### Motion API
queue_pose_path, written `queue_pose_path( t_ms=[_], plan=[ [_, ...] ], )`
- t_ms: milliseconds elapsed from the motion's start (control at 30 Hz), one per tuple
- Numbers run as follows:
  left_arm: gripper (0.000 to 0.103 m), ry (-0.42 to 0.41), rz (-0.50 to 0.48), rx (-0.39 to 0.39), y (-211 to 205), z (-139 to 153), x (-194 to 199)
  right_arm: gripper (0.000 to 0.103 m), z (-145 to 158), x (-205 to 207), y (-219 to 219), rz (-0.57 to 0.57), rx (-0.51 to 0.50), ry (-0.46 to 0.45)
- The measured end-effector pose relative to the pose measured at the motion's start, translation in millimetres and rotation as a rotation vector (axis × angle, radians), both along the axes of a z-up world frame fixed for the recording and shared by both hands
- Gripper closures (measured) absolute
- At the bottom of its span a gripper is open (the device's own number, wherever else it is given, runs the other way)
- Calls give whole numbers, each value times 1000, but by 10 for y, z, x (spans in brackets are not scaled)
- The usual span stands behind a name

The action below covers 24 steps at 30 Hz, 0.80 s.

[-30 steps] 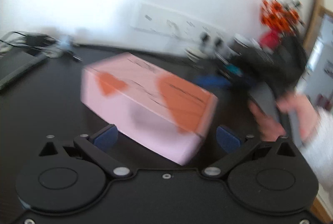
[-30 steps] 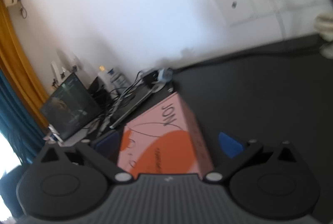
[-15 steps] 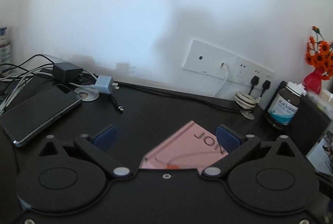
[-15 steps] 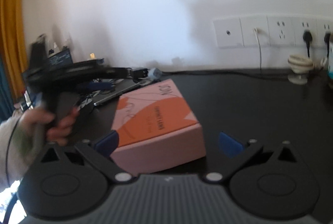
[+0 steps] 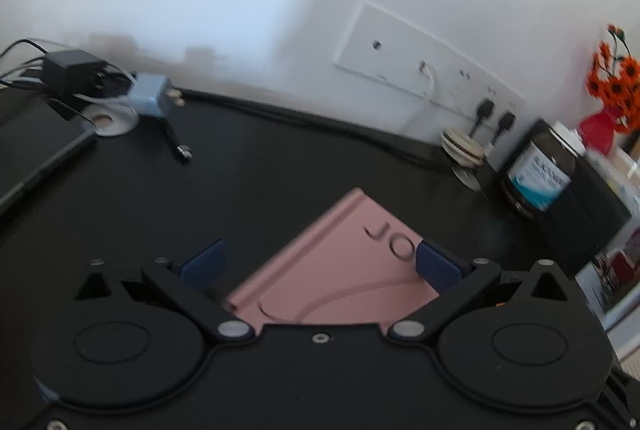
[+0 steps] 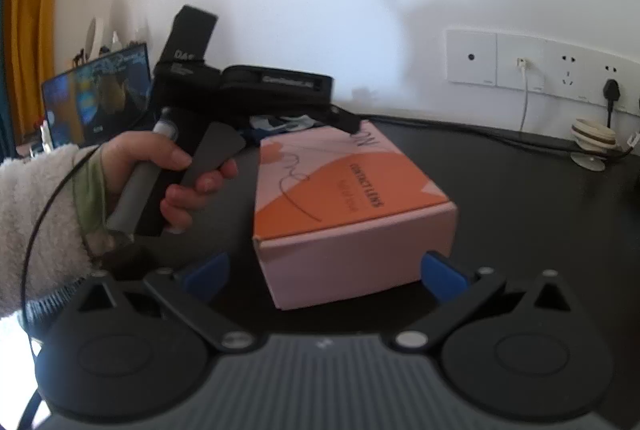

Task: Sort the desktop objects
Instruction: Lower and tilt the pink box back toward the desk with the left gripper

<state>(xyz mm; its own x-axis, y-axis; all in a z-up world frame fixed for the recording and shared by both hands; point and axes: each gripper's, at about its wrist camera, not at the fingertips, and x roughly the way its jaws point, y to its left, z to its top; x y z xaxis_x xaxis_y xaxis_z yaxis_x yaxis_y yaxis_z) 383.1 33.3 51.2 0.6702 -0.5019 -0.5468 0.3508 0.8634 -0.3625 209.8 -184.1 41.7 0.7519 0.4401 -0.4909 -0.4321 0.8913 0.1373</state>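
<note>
Both of your jaws stand apart. Your right gripper (image 6: 324,272) has its blue pads either side of the box's near pink end, neither pad clearly touching. Your left gripper (image 5: 318,264) sits low over the box (image 5: 340,270), its right pad at the printed lid and its left pad well clear.

That pink and orange box (image 6: 348,206) lies flat on the black desk (image 6: 520,206), near the middle. In the right view your left hand (image 6: 176,174), in a fluffy white sleeve (image 6: 36,222), grips the handle with the tool's tip over the box's far end.

Farther back on the left lie a blue charger (image 5: 150,96) and a black adapter (image 5: 68,68). To the right stands a brown bottle (image 5: 540,174), with orange flowers (image 5: 616,86) behind it. Wall sockets (image 6: 540,64) line the white wall.
</note>
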Motion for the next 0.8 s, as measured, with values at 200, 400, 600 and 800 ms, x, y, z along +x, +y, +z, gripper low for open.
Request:
queue_pose_path(
  t_ms=[200, 400, 600, 800],
  plan=[
    [0, -12, -104, 1, -18, -23, -217, 1, -25, 52, 76, -24, -75, -45],
    [0, -46, -183, 13, -39, -27, -539, 1, -31, 167, -245, -65, -7, 20],
    [0, -152, -285, 100, -180, 20, -1000, 1, -61, 224, -636, -112, 76, 94],
    [0, -396, -379, 461, -572, -90, -1512, 1, -74, 301, -948, -168, 115, 121]
  ],
)
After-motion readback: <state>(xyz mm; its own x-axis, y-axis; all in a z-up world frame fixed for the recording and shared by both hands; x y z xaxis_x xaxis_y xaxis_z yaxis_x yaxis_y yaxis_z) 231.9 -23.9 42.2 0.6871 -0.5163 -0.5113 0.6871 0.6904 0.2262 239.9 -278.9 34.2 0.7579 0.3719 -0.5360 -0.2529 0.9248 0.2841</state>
